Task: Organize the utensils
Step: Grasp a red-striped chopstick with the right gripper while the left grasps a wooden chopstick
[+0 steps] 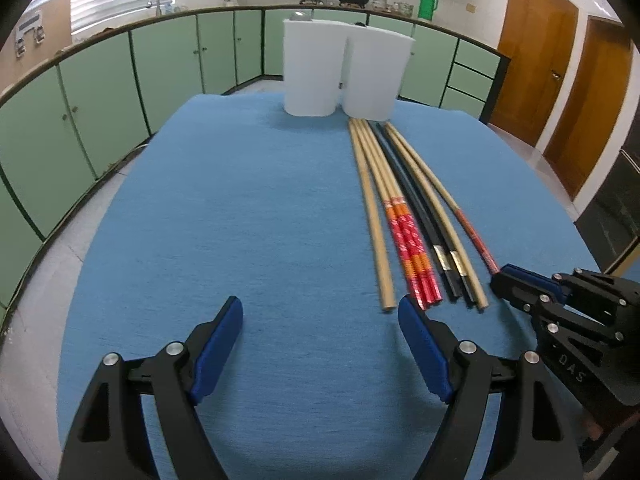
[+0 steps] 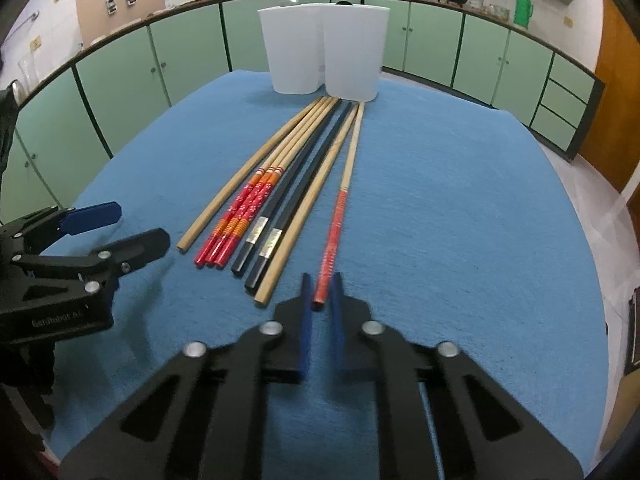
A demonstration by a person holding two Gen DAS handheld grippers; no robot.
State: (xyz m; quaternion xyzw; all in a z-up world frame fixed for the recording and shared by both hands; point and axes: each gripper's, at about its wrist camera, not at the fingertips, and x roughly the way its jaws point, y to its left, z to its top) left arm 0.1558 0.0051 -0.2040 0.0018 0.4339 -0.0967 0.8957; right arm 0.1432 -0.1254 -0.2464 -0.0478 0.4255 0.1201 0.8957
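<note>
Several chopsticks [image 1: 404,216] lie side by side on the blue cloth: plain wooden, red-handled and black ones. They also show in the right wrist view [image 2: 280,184]. One red-handled chopstick [image 2: 334,236] lies apart at the right. My right gripper [image 2: 320,284] is shut on its near end, low at the cloth; it also shows in the left wrist view [image 1: 506,276]. My left gripper [image 1: 320,312] is open and empty, just left of the bundle's near ends; it also shows in the right wrist view [image 2: 120,224]. Two white cups [image 1: 344,68] stand at the far end.
The blue cloth [image 1: 224,208] covers a table with rounded edges. Green cabinets [image 1: 100,92] and a counter with pots run behind it. Wooden doors [image 1: 536,48] stand at the right.
</note>
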